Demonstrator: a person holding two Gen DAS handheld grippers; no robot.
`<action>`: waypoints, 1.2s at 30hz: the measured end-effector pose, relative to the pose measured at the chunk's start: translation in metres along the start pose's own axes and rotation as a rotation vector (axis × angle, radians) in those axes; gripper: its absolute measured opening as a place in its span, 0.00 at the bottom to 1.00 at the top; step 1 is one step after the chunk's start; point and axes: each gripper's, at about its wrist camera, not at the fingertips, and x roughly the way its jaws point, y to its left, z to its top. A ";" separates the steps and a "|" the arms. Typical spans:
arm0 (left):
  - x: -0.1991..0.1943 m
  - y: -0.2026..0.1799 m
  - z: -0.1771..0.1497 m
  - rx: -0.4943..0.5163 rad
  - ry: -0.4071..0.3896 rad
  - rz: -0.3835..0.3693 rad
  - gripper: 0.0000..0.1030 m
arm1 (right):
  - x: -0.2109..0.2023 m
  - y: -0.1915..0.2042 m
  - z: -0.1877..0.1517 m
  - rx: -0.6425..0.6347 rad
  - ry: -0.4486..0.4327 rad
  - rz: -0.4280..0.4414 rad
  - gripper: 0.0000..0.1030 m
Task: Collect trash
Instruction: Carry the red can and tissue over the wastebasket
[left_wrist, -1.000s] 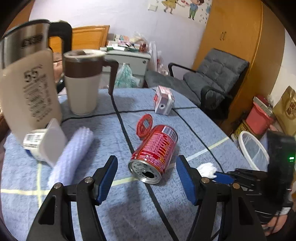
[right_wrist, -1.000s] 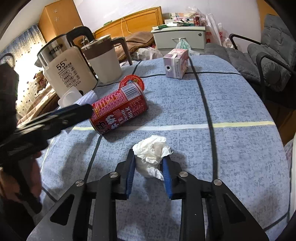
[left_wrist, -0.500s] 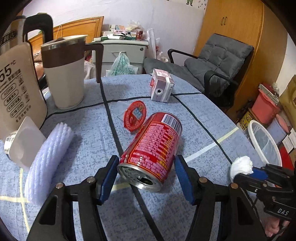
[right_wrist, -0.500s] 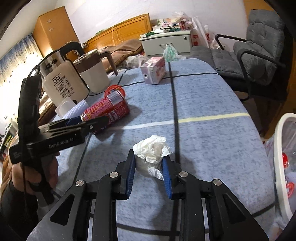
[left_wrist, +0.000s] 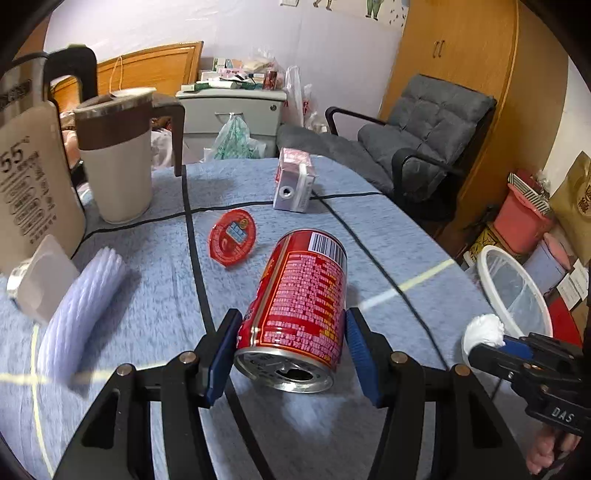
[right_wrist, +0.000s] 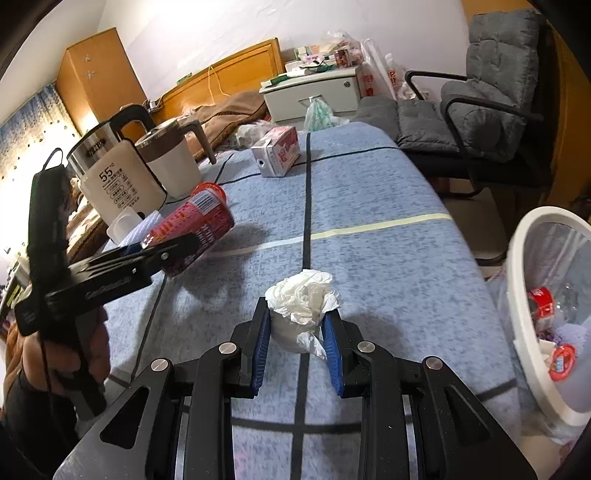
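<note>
Closing around the red can (left_wrist: 303, 306), left gripper (left_wrist: 291, 350) nears contact; right gripper (right_wrist: 297, 332) clamps tissue (right_wrist: 303, 299).

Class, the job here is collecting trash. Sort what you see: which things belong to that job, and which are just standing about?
Job:
red can
crumpled tissue
red lid
small carton
white bin

Standing about:
kettle
jug
grey armchair

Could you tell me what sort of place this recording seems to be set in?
Most likely a lived-in bedroom at home: a wooden headboard with bedding, a wardrobe, an armchair, and a cloth-covered table with kettles.
</note>
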 end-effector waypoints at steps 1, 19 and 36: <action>-0.005 -0.003 -0.002 -0.005 -0.007 -0.001 0.57 | -0.003 -0.001 0.000 0.001 -0.003 0.000 0.27; -0.086 -0.055 -0.045 -0.038 -0.083 -0.031 0.57 | -0.089 0.000 -0.024 -0.031 -0.098 -0.034 0.27; -0.097 -0.113 -0.045 0.033 -0.102 -0.099 0.57 | -0.129 -0.028 -0.037 -0.001 -0.141 -0.083 0.27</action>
